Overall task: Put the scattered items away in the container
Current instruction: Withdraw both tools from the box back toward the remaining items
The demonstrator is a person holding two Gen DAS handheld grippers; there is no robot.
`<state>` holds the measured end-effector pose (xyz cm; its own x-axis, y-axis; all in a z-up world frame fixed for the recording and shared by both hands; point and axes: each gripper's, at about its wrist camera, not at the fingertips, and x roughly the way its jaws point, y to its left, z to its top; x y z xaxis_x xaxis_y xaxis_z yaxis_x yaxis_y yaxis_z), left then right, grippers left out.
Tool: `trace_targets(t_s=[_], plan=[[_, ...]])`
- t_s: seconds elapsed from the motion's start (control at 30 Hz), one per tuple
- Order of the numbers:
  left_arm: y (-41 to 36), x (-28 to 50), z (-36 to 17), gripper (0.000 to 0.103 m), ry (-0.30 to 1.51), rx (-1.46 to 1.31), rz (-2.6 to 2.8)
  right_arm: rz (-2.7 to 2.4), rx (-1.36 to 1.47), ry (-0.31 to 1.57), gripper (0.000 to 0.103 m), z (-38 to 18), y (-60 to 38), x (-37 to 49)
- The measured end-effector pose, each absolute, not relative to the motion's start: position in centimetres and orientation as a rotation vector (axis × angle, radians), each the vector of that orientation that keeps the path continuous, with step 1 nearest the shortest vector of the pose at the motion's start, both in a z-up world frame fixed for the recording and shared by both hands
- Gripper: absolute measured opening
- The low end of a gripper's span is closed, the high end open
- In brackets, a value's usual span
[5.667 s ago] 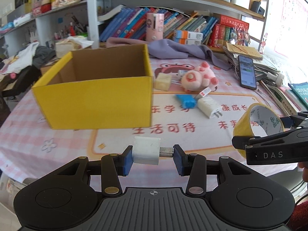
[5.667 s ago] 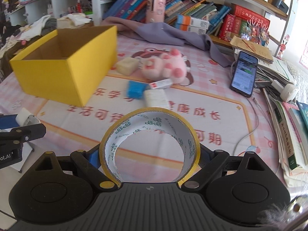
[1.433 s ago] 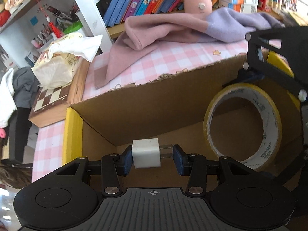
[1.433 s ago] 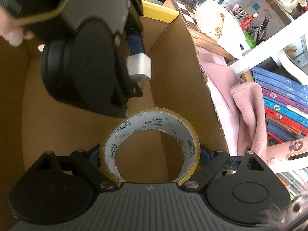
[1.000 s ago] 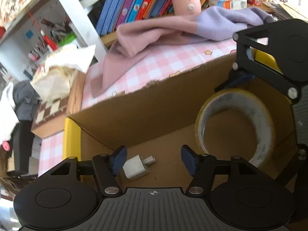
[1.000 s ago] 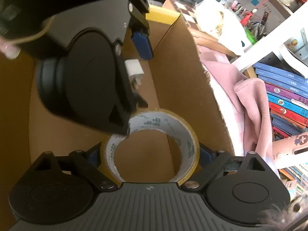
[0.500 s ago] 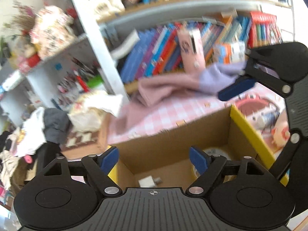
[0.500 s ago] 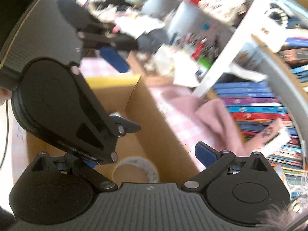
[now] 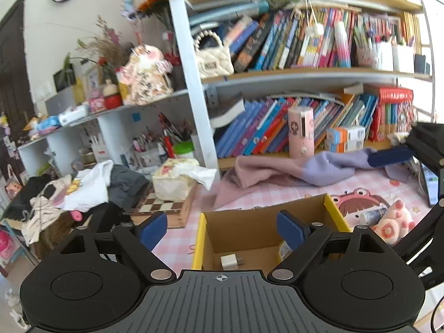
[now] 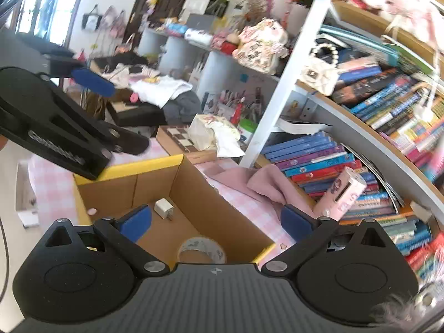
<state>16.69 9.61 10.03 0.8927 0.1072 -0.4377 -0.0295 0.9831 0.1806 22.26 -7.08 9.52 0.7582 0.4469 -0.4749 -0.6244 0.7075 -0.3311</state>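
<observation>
Both drops are done. The left gripper (image 9: 222,231) has just been opening its jaws; they now stand wide with nothing between them, and the white charger plug (image 9: 229,261) it held a moment ago lies loose on the floor of the yellow cardboard box (image 9: 199,245). The right gripper (image 10: 216,223) is likewise spread wide and empty, where a second ago it still clasped the roll of yellow tape (image 10: 202,249); the roll now rests flat in the box, at about 5 o'clock from the plug in the right wrist view, near the wall closest to that camera. Both hands have lifted up and back, so each camera now looks down into the box from above its rim rather than from inside it.

Two items are therefore stowed, but the job is not finished. In the left wrist view, at 3 o'clock of the box on the pink checked tablecloth (image 9: 249,199), a pink plush pig (image 9: 394,223) and a small tube (image 9: 373,216) just beside it are still out. Judging by this, the next step is a fresh reach to that side with open fingers.
</observation>
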Motion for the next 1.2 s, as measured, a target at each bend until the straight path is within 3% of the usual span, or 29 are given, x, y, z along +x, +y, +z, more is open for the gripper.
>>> trace_targets(t_s=[0.5, 1.2], plan=[[8.9, 5.6, 8.9, 0.09, 0.441, 0.089, 0.11, 0.458, -0.312, 0.317, 0.099, 10.1, -11.3, 11.1], [8.0, -1.5, 2.7, 0.091, 0.554, 0.023, 0.157, 0.245, -0.207, 0.438, 0.099, 3.5, -12.3, 2.0]])
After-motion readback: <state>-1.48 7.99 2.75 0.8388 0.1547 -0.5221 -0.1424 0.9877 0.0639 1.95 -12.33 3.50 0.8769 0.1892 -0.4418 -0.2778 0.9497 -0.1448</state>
